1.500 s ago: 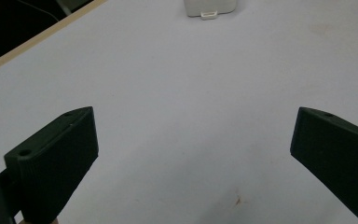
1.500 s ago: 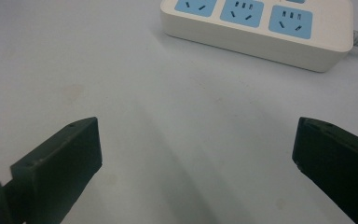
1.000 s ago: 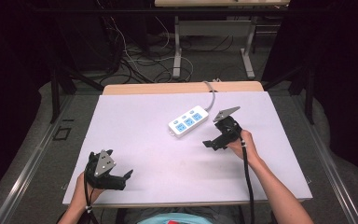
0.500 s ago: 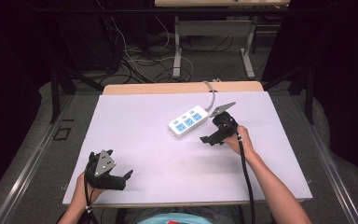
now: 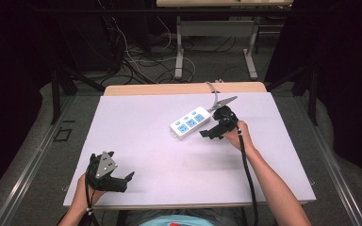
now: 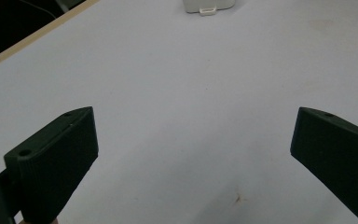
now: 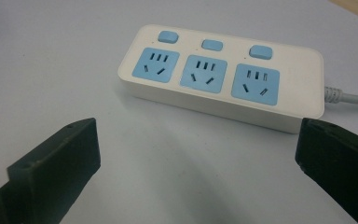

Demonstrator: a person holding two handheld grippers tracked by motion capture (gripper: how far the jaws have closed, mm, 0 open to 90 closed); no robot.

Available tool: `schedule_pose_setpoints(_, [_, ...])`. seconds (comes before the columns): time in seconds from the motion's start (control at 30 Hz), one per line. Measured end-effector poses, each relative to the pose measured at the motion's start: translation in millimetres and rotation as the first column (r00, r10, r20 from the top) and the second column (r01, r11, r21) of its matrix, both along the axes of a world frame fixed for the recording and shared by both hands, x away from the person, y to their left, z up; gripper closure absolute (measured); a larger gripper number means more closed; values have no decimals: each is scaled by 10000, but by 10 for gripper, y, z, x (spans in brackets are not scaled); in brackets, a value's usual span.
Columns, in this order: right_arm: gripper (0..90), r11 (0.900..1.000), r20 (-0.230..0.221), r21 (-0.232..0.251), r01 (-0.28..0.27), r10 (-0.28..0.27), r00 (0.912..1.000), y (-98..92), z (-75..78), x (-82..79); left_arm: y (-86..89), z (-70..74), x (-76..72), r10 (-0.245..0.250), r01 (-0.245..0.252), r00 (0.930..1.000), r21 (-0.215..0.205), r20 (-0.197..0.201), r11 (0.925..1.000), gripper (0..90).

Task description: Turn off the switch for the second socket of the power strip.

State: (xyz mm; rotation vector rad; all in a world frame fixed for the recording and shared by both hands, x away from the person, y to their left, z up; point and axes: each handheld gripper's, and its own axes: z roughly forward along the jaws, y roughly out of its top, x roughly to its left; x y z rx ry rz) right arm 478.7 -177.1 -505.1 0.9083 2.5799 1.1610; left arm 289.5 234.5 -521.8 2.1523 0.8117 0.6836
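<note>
White table (image 5: 136,122) lay bare across left and centre; the power strip (image 5: 191,122) and its cord (image 5: 213,94) were the sole obstacles, just beside the right gripper (image 5: 207,134).

A power strip (image 5: 191,122) lies on the table (image 5: 169,160), right tool (image 5: 207,133) just beside it, left tool (image 5: 122,181) near the front-left edge.
</note>
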Motion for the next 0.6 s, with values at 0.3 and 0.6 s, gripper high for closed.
schedule_pose_setpoints(0.3, [0,10000,-6,-29,13,-13,10000,136,-26,147,1,-2,7,10,-10,10000,-41,16,10000,4])
schedule_pose_setpoints(0.6, [0,10000,-179,42,-29,30,9998,235,-20,219,6,0,10,-11,11,10000,69,0,10000,3])
